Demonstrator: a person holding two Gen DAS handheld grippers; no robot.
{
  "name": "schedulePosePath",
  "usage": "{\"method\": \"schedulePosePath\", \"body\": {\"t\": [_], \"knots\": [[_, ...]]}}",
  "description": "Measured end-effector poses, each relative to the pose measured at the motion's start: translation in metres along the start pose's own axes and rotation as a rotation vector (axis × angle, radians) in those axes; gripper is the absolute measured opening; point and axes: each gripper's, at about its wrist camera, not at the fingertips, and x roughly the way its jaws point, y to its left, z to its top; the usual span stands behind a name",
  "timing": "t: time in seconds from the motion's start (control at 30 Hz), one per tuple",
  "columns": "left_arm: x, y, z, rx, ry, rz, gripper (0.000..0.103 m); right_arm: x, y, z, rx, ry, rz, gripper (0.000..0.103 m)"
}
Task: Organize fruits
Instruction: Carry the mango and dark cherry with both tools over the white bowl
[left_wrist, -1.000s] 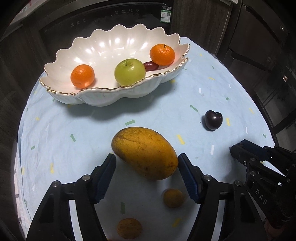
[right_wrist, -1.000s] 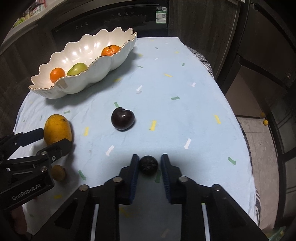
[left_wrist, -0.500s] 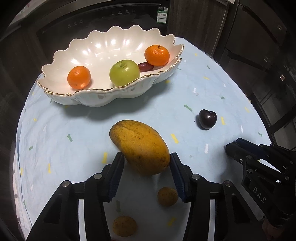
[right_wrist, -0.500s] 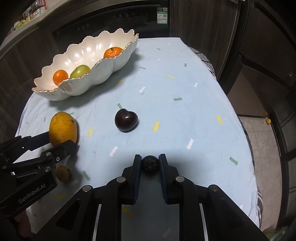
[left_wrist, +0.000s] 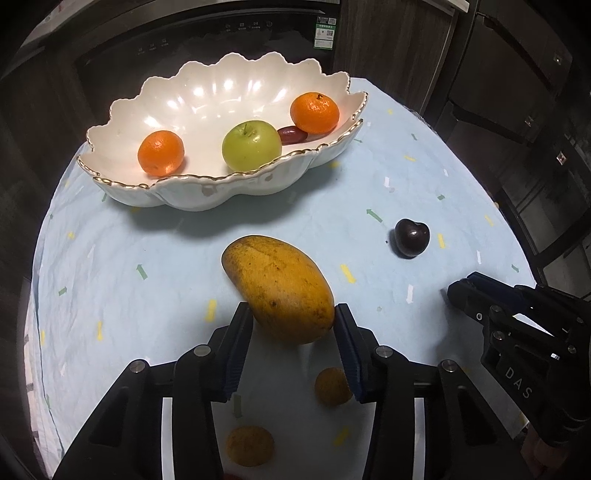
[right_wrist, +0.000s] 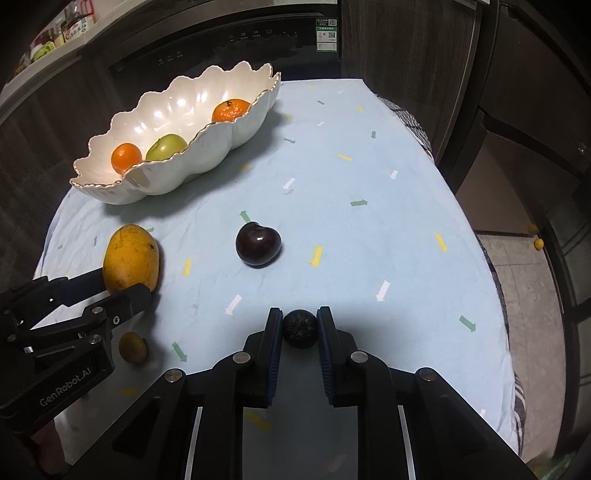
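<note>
My left gripper (left_wrist: 293, 317) is shut on a yellow mango (left_wrist: 279, 288), its near end between the pads; it also shows in the right wrist view (right_wrist: 131, 258). My right gripper (right_wrist: 299, 326) is shut on a small dark round fruit (right_wrist: 300, 328). The white scalloped bowl (left_wrist: 192, 192) at the back holds two oranges (left_wrist: 160, 152), a green apple (left_wrist: 251, 145) and a red date (left_wrist: 291, 133). A dark plum (left_wrist: 412, 237) lies on the cloth, also in the right wrist view (right_wrist: 258, 244).
Two small brownish fruits (left_wrist: 332, 386) (left_wrist: 249, 445) lie on the light blue cloth (left_wrist: 110, 266) under my left gripper. The round table's edge drops off at right (right_wrist: 491, 266). Dark cabinets and an appliance stand behind the bowl.
My left gripper has closed its jaws onto the mango and drawn back from the bowl a little. My right gripper has tightened on the small dark fruit.
</note>
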Motion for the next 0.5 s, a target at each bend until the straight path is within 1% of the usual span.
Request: {"method": "schedulePosePath", "body": {"t": [0.5], "knots": [[-0.013, 0.004, 0.000, -0.003, -0.026, 0.012, 0.040, -0.005, 0.003, 0.001, -0.008, -0.013, 0.014, 0.020]]}}
